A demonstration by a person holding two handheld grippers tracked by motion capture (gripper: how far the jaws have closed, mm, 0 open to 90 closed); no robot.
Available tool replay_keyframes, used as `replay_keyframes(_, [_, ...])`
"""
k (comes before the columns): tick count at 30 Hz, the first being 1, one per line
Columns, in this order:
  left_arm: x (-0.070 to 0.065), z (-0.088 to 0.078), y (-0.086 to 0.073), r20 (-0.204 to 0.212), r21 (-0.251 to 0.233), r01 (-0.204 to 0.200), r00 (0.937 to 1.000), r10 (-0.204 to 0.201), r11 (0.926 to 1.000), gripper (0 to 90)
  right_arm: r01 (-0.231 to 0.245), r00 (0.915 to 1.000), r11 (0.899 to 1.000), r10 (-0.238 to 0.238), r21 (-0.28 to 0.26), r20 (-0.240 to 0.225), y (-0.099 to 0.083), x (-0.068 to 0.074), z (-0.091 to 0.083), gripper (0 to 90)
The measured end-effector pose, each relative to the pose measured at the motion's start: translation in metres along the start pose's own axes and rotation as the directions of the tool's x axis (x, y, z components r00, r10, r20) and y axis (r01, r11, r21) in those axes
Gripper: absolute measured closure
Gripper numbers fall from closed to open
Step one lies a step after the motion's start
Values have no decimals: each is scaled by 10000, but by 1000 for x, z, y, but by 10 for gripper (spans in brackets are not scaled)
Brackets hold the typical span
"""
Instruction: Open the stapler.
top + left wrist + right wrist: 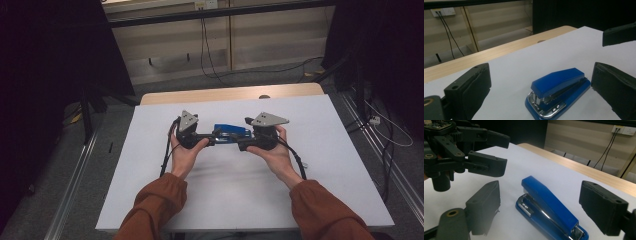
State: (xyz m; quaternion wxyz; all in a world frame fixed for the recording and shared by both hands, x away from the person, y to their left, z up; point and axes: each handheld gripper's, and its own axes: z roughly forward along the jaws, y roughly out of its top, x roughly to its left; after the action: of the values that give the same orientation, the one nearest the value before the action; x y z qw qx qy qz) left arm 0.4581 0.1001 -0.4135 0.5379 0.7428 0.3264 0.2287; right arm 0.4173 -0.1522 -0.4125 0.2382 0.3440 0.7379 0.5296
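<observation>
Lying flat on the white bench, the blue stapler sits between the left gripper and the right gripper, which point at each other from either end of it. Both sets of fingers stand wide, either side of the stapler without touching it, and nothing else stands on the bench around it. The left gripper view shows the stapler's metal hinge end. The right gripper view shows its open mouth, with the left gripper just beyond. The high view adds trailing cables on the floor behind.
</observation>
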Motion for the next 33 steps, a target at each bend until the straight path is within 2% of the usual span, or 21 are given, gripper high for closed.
replay_keyframes(4, [5,1,-3,-131,157,-34,9999,36,9999,31,-58,10000,10000,57,80,54,-2,-2,8,241])
replay_keyframes(7, [9,1,-6,-98,482,196,9998,-191,9986,37,-79,9999,9998,77,204,98,-6,-4,13,288])
replay_keyframes(8, [10,1,-7,-1,494,271,9996,-272,9984,38,-78,10000,9996,76,262,58,-7,-5,15,328])
replay_keyframes(10, [12,2,-8,15,537,392,9992,-393,9978,38,-216,9998,9992,217,323,-38,-9,-6,17,340])
replay_keyframes(14, [12,2,-8,73,576,294,9995,-298,9979,41,-119,9999,9988,121,481,-35,-11,-9,20,411])
replay_keyframes(19, [11,1,-8,208,671,271,9994,-285,9974,54,42,9999,9988,-49,495,139,-11,-12,22,556])
replay_keyframes(21, [9,1,-7,174,688,40,9998,-52,9976,54,19,10000,9984,-19,561,3,-11,-13,23,611])
replay_keyframes(25, [9,1,-7,292,521,124,9995,-139,9986,57,140,9999,9974,-136,712,-69,-11,-11,26,705])
replay_keyframes(30, [15,0,-8,43,527,100,9999,-102,9986,61,120,9997,9971,-105,754,-198,-14,-10,28,900])
replay_keyframes(33, [17,0,-10,-13,579,126,9999,-126,9982,59,68,9994,9978,-44,666,-357,-14,-11,30,900])
